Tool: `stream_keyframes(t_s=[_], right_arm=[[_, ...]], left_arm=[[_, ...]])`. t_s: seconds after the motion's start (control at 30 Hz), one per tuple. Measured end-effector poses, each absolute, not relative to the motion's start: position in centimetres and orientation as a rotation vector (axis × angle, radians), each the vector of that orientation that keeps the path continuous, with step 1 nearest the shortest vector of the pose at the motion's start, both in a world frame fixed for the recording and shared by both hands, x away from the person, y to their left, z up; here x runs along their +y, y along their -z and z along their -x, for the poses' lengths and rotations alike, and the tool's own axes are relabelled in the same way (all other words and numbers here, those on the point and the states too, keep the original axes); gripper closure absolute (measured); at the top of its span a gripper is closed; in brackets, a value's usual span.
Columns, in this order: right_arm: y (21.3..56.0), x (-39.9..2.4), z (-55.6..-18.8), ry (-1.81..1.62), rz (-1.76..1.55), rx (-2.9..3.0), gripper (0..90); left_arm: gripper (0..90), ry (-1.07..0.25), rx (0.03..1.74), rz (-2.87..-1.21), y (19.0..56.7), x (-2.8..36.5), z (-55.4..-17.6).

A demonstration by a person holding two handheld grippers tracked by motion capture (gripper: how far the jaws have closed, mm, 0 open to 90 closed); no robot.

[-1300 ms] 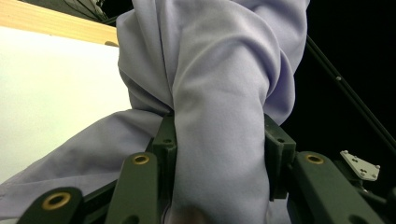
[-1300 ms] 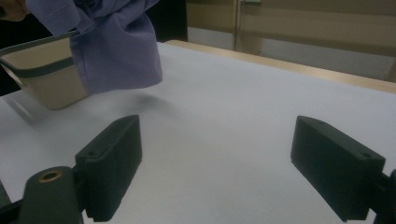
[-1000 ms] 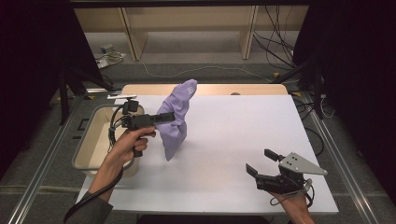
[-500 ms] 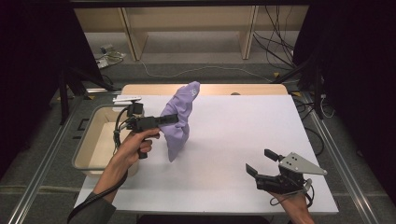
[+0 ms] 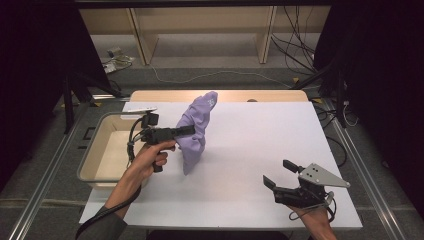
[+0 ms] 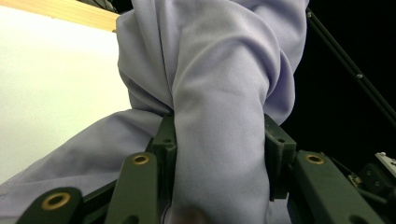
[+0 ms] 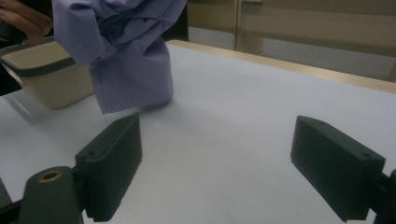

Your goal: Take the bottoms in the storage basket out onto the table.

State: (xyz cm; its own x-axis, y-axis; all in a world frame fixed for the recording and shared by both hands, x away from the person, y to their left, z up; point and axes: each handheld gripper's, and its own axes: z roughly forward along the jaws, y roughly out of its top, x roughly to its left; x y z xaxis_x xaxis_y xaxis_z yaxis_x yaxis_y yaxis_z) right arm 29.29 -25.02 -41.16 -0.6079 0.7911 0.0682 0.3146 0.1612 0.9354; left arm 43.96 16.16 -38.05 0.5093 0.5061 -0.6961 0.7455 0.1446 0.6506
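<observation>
The left tongs (image 5: 189,131) grip a lilac cloth (image 5: 196,131) and hold it up over the white counter (image 5: 250,150), its lower end at the surface, beside the beige bin (image 5: 100,155). The right tongs (image 5: 280,175) rest open near the counter's front right, well apart.

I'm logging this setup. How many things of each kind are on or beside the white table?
Purple cloth: 1
Beige bin: 1
Hand-held grippers: 2, left hand-held gripper shut on the cloth, right hand-held gripper open
Total: 4
</observation>
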Motion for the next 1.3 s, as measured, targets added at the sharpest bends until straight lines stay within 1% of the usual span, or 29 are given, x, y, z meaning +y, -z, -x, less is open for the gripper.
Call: stream_keyframes(t_s=[0.43, 1.3], right_arm=[[41.1, -25.0, -29.3, -1.444, -1.049, 2.004, 17.4], [41.2, -25.0, -29.3, -1.444, -1.049, 2.004, 17.5]], left_arm=[[57.9, 0.266, 1.145, -1.529, 39.2, 15.2, -44.0], [57.6, 0.249, 1.201, -1.558, 41.2, 14.1, -44.1]])
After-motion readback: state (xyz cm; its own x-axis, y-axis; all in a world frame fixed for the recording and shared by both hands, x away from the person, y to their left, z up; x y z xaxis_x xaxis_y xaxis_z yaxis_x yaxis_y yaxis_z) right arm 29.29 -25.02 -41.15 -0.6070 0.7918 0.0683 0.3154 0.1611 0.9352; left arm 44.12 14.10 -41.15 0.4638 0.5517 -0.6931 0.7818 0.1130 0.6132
